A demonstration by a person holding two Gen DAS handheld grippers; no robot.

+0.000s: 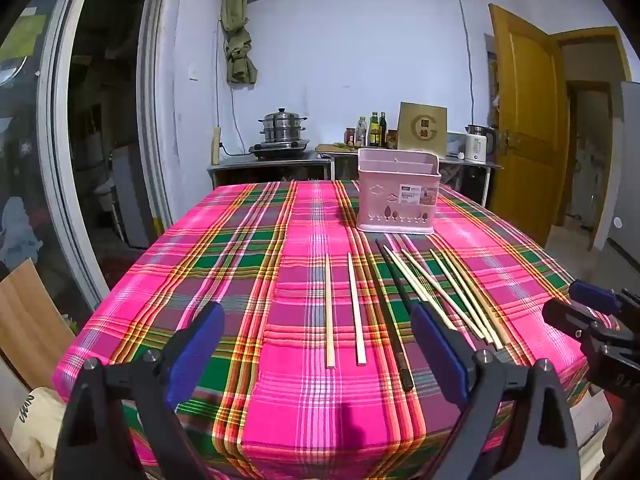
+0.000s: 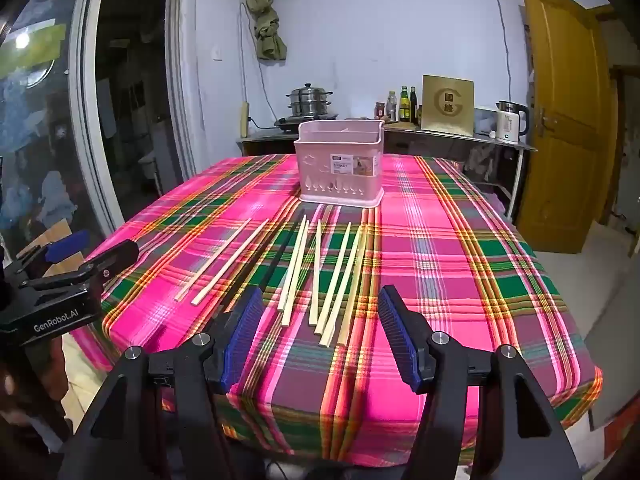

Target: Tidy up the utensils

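Observation:
Several pale wooden chopsticks point(image 1: 440, 292) point(image 2: 320, 272) and a black pair point(image 1: 390, 308) point(image 2: 264, 264) lie loose on the pink plaid tablecloth. Two more pale sticks point(image 1: 342, 308) point(image 2: 224, 260) lie apart to their left. Behind them stands a pink utensil holder point(image 1: 398, 192) point(image 2: 340, 164) with divided compartments. My left gripper point(image 1: 320, 332) hangs open above the near table edge, the two separate sticks in line between its blue pads. My right gripper point(image 2: 320, 316) is open too, above the near ends of the pale bunch. Neither holds anything.
The tablecloth point(image 1: 240, 248) point(image 2: 460, 248) covers the whole table; its right part is bare cloth. Behind the table a counter holds a steamer pot point(image 1: 282, 128), bottles point(image 1: 374, 130), a gold box point(image 2: 448, 106) and a kettle point(image 2: 510, 120). A yellow door point(image 2: 560, 100) stands at the right.

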